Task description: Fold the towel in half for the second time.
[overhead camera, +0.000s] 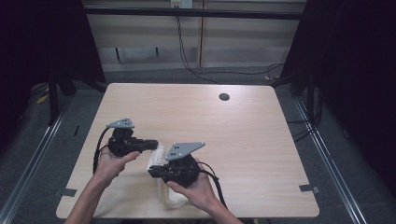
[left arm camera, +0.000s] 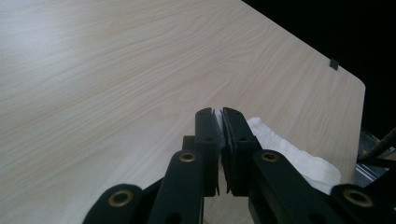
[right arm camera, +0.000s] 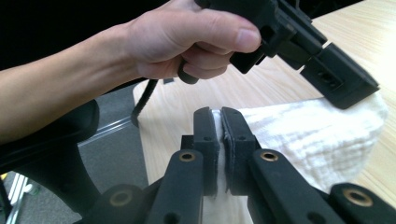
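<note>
1. White, soft and loosely woven, the cloth (overhead camera: 159, 161) lies near the front edge of the worktop (overhead camera: 243, 130), left of the middle, stretched between the two grippers.
2. The left gripper (overhead camera: 152, 144) is held in the person's left hand (overhead camera: 109, 164) and points toward the right edge of the worktop. Its jaws are pressed together on the far end of the cloth.
3. In the left gripper view a thin strip of white fabric shows between the closed jaws, and the rest of the cloth (left arm camera: 299, 151) trails off behind them toward the worktop's front right corner.
4. The right gripper (overhead camera: 152, 171) sits in the right hand (overhead camera: 198, 189) and points toward the left edge. Its jaws are also clamped on the cloth, at the nearer end.
5. The right gripper view shows the cloth (right arm camera: 303, 135) pinched between its jaws and running across to the left gripper (right arm camera: 348, 91), whose tip rests on the fabric's far corner.
6. The left hand (right arm camera: 187, 39) wraps around that gripper's handle, with a black cable hanging below it.
7. A small dark round hole (overhead camera: 224, 97) lies near the back edge of the pale wood worktop, well apart from the cloth.
</note>
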A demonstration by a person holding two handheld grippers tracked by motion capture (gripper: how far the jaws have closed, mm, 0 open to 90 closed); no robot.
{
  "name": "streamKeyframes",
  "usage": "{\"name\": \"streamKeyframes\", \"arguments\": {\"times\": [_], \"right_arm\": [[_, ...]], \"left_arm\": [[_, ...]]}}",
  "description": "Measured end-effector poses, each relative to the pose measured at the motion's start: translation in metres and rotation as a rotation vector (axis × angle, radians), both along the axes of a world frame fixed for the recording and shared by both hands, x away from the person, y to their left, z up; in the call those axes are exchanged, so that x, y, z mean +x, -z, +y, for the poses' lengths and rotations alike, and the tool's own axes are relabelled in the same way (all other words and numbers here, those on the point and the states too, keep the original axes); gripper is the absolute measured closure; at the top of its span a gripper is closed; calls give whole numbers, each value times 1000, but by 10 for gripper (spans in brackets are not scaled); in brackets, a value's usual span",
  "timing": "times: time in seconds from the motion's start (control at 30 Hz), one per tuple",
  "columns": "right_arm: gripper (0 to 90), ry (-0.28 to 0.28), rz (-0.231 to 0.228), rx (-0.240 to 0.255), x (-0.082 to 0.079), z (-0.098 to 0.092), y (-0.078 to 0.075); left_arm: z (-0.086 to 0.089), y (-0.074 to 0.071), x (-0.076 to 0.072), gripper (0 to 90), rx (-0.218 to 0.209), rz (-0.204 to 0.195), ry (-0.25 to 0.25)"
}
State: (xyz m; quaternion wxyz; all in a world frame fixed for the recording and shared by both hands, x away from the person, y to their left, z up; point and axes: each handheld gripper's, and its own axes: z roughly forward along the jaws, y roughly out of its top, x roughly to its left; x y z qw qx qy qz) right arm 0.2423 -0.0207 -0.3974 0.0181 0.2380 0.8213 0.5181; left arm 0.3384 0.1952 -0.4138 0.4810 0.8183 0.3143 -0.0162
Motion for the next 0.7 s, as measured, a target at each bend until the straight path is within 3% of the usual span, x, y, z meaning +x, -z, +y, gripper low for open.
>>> {"name": "streamKeyframes", "arguments": {"times": [0.3,0.53,0.7], "right_arm": [[853,45,7,-22,-13,-22,8],[847,102,8,-13,-24,-33,28],[841,112,29,-28,-25,-41,39]], "left_arm": [[-24,14,-4,858,27,27,47],[-45,25,-5,857,73,35,74],[-56,34,-2,857,73,59,74]]}}
